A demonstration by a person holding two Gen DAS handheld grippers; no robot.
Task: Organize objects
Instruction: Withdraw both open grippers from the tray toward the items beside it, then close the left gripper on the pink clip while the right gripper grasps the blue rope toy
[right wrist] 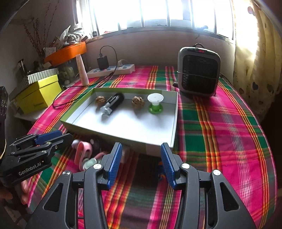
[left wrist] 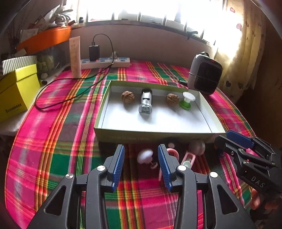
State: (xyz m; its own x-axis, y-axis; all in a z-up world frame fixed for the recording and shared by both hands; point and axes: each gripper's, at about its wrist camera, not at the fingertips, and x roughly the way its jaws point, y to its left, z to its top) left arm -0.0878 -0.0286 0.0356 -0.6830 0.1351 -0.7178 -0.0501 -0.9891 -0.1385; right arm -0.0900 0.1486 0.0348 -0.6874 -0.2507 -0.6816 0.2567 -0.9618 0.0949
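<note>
Left gripper [left wrist: 141, 155] empty, pink items [left wrist: 173, 155] blurred behind finger, box [left wrist: 158, 136] shadowing them

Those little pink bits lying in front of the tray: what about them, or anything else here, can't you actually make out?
- Pink items, left wrist view: blurred, in the tray's shadow, partly behind the left gripper; their kind is unclear.
- Same items, right wrist view: partly behind both grippers.
- Blue-orange scrap, right wrist view: mostly hidden behind a finger of the right gripper.
- Window, both views: glare hides the outside.
</note>
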